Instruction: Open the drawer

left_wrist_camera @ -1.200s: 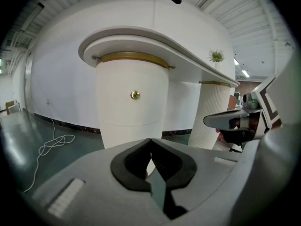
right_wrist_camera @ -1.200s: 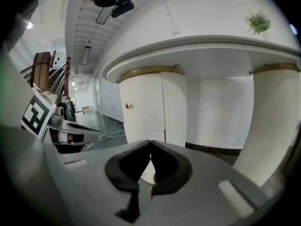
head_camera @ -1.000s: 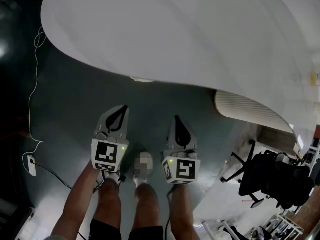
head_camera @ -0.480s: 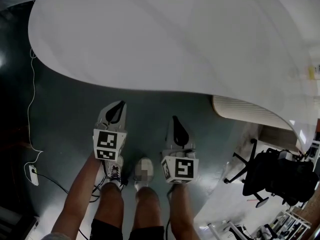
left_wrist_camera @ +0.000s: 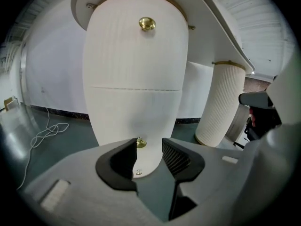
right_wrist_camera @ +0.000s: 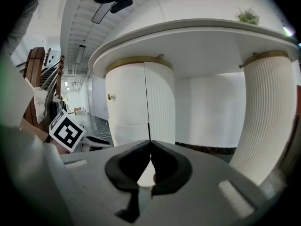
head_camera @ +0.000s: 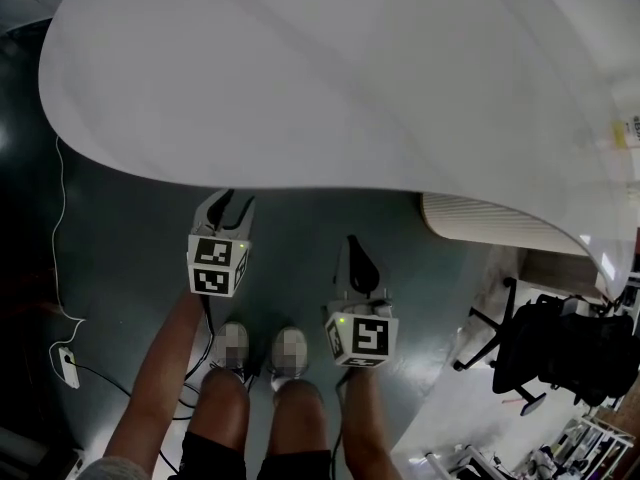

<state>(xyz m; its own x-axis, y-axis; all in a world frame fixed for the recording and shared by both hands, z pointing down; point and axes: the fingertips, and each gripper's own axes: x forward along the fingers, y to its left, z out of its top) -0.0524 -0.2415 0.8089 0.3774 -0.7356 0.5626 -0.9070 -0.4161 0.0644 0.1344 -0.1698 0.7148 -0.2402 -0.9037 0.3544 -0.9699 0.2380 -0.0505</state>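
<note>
- White tabletop point(head_camera: 350, 68) with a curved edge, filling the upper part of the head view.
- Ribbed cream column point(head_camera: 480, 223) under the tabletop, standing on the floor.
- Dark green floor point(head_camera: 130, 228).
- White cable point(head_camera: 60, 238) trailing over the floor at the left, ending at a small white box point(head_camera: 68, 366).
- Black office chair point(head_camera: 560, 353) at the right, well apart from the column.
- Small green plant point(right_wrist_camera: 247, 16) on the tabletop, near its edge.

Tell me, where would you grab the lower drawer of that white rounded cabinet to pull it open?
By its small round brass knob, approached straight from the front with one jaw either side. The lower drawer has a smooth-looking curved white front, so the protruding knob is probably the only hold. It shows between the opening jaws of the left gripper, not yet pressed.
</note>
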